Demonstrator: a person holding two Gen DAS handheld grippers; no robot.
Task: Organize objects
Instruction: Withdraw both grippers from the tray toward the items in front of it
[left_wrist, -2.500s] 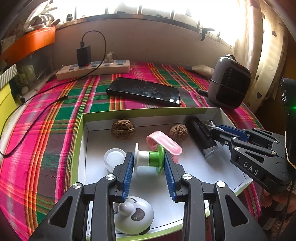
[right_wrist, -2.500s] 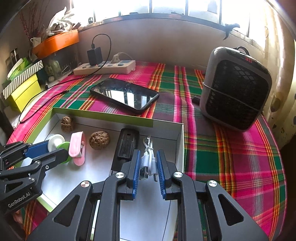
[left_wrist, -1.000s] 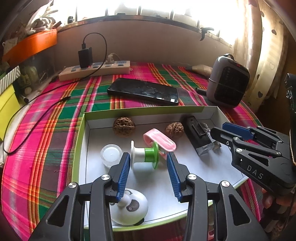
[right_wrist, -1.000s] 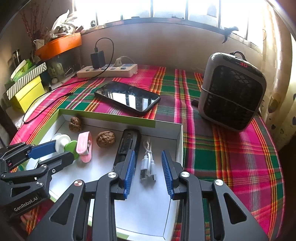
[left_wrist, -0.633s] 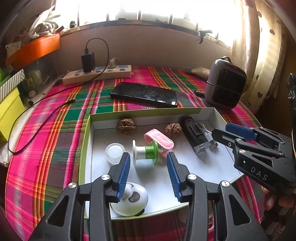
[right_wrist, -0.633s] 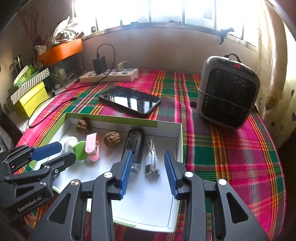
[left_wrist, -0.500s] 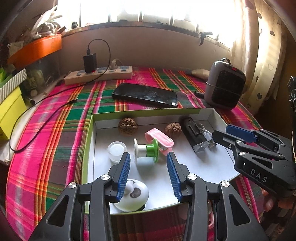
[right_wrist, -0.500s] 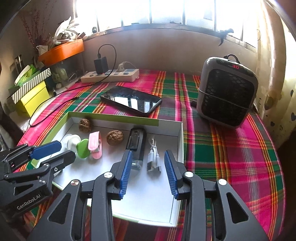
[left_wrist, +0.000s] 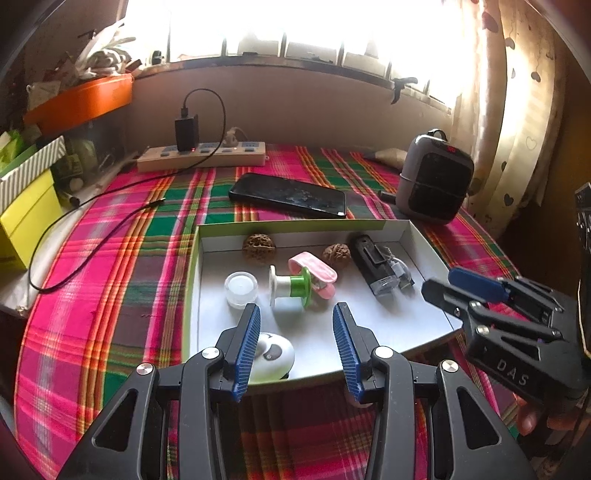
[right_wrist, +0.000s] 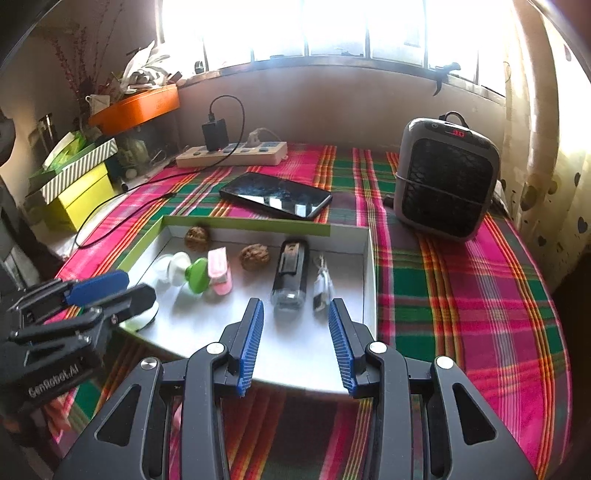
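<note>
A shallow white box (left_wrist: 195, 280) with a green rim holds a white-and-green spool (left_wrist: 290, 286), a pink clip (left_wrist: 314, 275), two walnuts (left_wrist: 259, 246), a black device (left_wrist: 373, 269), a bundled white cable (right_wrist: 321, 288), a small white jar (left_wrist: 241, 288) and a round panda-faced thing (left_wrist: 273, 354). My left gripper (left_wrist: 296, 308) hovers open over the box's near edge, short of the spool, holding nothing. Over the near right part of the box my right gripper (right_wrist: 295, 302) stands open and empty, short of the black device (right_wrist: 290, 277) and the cable.
Beyond the box on the plaid cloth lie a black phone (left_wrist: 288, 194) and a power strip (left_wrist: 201, 155) with a charger and trailing cable (left_wrist: 110, 225). A grey heater (right_wrist: 447, 181) stands at the right, and yellow-green boxes (right_wrist: 74, 195) at the left.
The left gripper has let go of the spool and the right has let go of the white cable. Both have drawn back toward the box's near edge and risen slightly.
</note>
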